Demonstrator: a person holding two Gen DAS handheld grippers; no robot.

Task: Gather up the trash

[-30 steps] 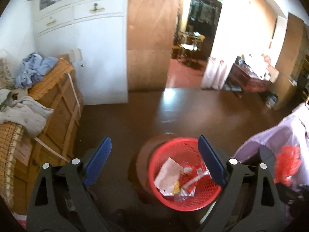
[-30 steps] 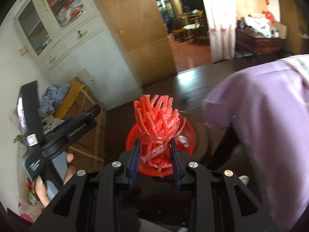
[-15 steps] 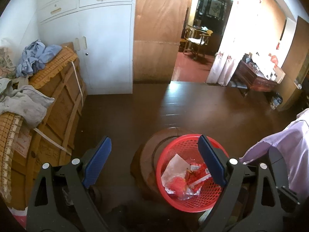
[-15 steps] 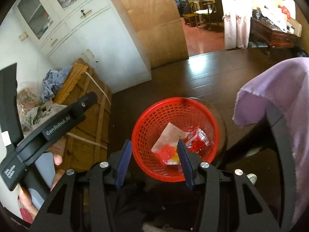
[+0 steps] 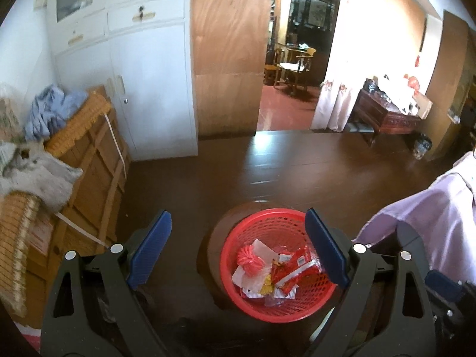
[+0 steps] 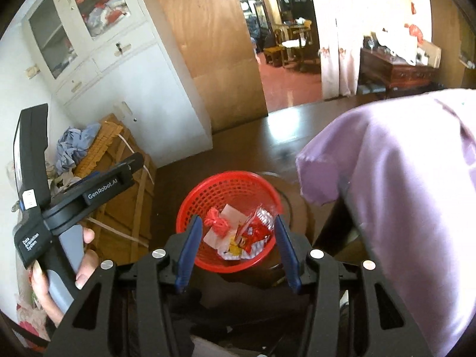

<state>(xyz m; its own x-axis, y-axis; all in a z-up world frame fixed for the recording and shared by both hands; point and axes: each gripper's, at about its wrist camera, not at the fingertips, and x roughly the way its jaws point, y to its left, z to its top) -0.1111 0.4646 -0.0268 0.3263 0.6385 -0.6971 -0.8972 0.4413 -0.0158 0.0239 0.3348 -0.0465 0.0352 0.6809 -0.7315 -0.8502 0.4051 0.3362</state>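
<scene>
A red mesh basket (image 5: 267, 215) (image 6: 226, 178) stands on a round dark stool (image 5: 212, 238). In it lie a red foam net bundle (image 5: 250, 260) (image 6: 218, 223), white paper (image 5: 263, 245) and red wrappers (image 5: 297, 267) (image 6: 255, 232). My right gripper (image 6: 237, 220) hovers above the basket. Its jaws are opening, and nothing is between them. My left gripper (image 5: 238, 217) is open wide and empty, above the basket's near left side. A hand (image 6: 86, 261) holds its handle in the right wrist view.
A lilac cloth (image 5: 431, 223) (image 6: 401, 178) hangs over a dark frame close on the right. A wooden crate (image 5: 95, 163) piled with clothes stands left, a white cabinet (image 5: 148, 89) behind it. Dark floor (image 5: 282, 172) runs to a doorway; a low dark table (image 5: 386, 116) is far right.
A second ago my right gripper was shut on the red foam net above the basket. Its jaws have since parted and the net now lies in the basket. Left gripper stays open.
</scene>
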